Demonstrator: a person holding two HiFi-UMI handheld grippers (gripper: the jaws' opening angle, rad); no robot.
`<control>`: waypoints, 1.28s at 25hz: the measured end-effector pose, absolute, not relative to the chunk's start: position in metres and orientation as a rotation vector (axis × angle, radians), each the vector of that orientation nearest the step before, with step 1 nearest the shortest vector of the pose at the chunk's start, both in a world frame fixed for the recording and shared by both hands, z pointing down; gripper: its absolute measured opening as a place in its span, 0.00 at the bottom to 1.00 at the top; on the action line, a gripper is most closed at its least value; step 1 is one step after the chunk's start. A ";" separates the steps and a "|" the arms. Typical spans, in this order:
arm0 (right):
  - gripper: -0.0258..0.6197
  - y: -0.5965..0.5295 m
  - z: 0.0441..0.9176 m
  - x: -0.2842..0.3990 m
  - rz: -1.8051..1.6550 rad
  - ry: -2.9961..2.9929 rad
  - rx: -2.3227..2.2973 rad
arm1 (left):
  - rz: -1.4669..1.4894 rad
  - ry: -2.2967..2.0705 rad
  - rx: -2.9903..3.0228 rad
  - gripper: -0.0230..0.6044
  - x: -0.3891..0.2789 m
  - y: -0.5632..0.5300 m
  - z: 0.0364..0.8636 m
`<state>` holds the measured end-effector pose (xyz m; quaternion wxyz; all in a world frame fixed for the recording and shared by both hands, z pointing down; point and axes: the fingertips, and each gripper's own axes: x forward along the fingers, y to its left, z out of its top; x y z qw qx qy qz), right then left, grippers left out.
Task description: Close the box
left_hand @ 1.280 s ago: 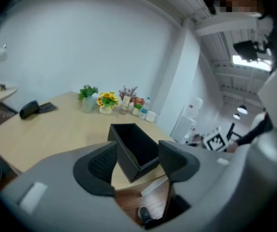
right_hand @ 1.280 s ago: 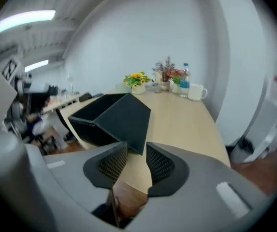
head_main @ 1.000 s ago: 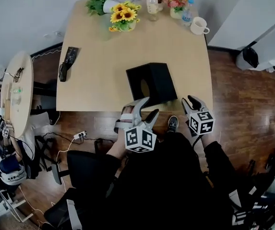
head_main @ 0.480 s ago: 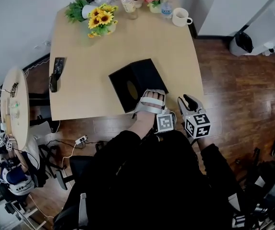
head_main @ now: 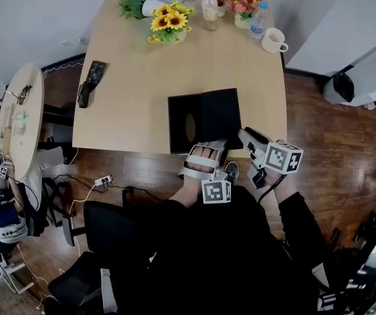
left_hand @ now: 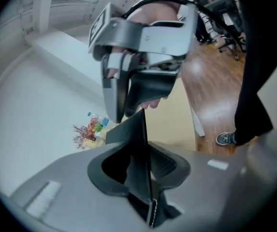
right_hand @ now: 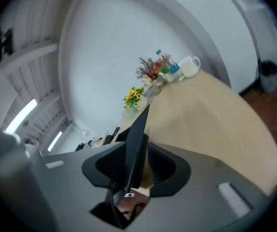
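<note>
Two tools work at the near edge of the worktop (head_main: 135, 84), where the black box (head_main: 204, 113) sits. The left tool (head_main: 208, 146) is at the box's front side, the right tool (head_main: 247, 136) at its near right corner. Left gripper view: jaws have just been closing and are now narrow, pinching a thin black flap (left_hand: 137, 139) held on edge; the right tool is at the flap's far end. Right gripper view: jaws have just been opening, now mid-width, flap between them, gap showing on one side.

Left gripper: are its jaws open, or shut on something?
Shut on the box flap. The left gripper has just been closing; its pads now press both sides of this thin black panel.
</note>
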<state>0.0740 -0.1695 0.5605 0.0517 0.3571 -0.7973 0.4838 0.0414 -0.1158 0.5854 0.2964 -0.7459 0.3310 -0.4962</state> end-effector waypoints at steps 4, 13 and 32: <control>0.12 -0.166 0.566 0.045 1.629 -2.272 0.879 | -1.269 0.906 -2.018 0.18 0.041 -0.111 0.583; 0.15 -0.135 0.514 -0.028 1.404 -2.311 0.768 | -1.084 1.252 -2.029 0.47 -0.061 -0.089 0.530; 0.13 -0.168 0.495 -0.082 0.896 -2.279 0.831 | -0.471 1.963 -3.142 0.46 -0.179 -0.104 0.584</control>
